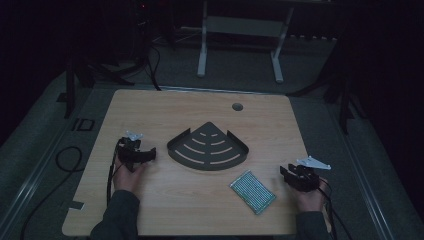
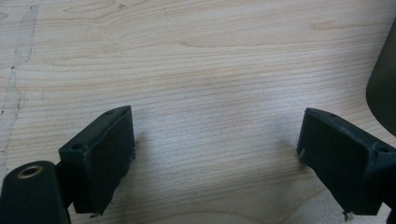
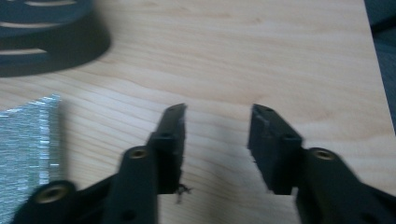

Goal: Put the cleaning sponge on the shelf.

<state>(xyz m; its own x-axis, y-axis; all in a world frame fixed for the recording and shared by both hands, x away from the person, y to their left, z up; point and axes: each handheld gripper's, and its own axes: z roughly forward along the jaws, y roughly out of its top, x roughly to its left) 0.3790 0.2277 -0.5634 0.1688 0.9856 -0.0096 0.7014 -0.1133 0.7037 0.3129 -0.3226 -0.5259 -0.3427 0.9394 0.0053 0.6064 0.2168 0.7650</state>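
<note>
Wooden table point(image 1: 150, 107) bears a black fan-shaped rack point(image 1: 208, 147) and silvery mat point(image 1: 252, 191) between spread-fingered grippers.

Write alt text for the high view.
A person holds a two-jaw gripper in each hand over a wooden table: left gripper beside a dark fan-shaped slotted tray, right gripper near a shiny silver rectangular pad. Both grip nothing.
</note>
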